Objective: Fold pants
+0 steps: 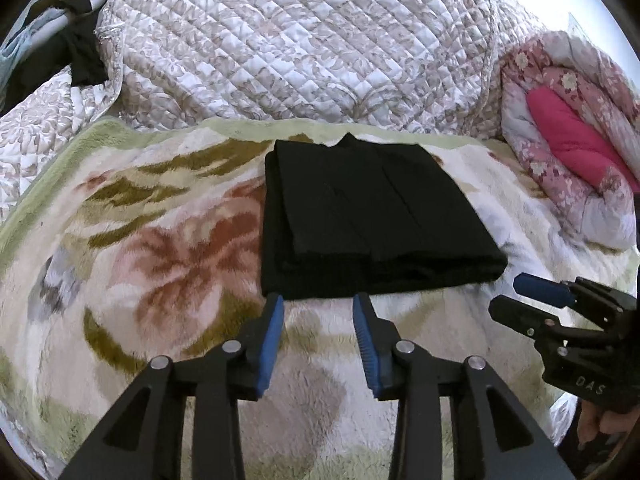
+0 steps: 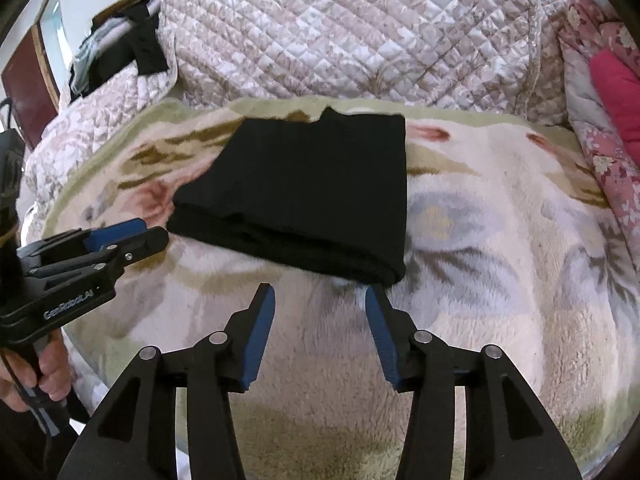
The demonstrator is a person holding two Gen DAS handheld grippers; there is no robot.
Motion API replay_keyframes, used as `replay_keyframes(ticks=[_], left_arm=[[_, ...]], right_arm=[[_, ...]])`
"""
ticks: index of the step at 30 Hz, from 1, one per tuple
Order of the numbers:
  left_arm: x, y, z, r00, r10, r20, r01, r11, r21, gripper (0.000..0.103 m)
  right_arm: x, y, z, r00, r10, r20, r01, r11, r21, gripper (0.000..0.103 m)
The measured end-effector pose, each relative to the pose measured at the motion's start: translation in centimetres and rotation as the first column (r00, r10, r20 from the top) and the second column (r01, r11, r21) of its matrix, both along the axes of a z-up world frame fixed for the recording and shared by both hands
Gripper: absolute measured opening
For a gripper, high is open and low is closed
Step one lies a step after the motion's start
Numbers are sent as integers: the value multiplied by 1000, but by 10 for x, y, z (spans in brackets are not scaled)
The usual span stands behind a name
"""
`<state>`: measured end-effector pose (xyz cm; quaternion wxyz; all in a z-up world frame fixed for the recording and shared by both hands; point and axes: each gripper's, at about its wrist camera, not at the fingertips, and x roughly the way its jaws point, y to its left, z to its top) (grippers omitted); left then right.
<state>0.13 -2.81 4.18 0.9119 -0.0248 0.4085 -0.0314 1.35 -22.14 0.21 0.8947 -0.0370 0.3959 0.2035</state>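
Two open tools (image 1: 319, 300) (image 2: 320, 292) before folded pants (image 1: 372, 216)

One pair of black pants (image 1: 372, 216), folded. Two tools: the left tool (image 1: 318, 304) and the right tool (image 2: 320, 296). One fleece blanket (image 1: 160, 240). One quilted cover (image 1: 300, 48). One pink comforter (image 1: 572, 148). One dark garment (image 1: 80, 56).

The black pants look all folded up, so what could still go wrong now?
1. The left gripper is open with its tips right at the near edge of the black pants; a nudge might drag the layers apart.
2. The blanket is soft and fluffy, so the stack may slump.
3. The right gripper, also open, could snag the near fold.
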Motion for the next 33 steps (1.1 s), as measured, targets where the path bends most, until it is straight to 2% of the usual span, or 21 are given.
replay_keyframes(ticks=[11,17,33], left_arm=[[10,5,-27,998,19,-68,-18,1000,25,39],[10,1,-31,998,3,-62,-1,999,33,46],[9,0,-32,998,1,-61,1,999,32,50]], right_arm=[[12,6,-21,999,-6,-38,4,999,-52,50],[15,6,-23,999,-13,-44,10,999,-51,54],[14,9,-25,1000,-9,-24,7,998,-59,55]])
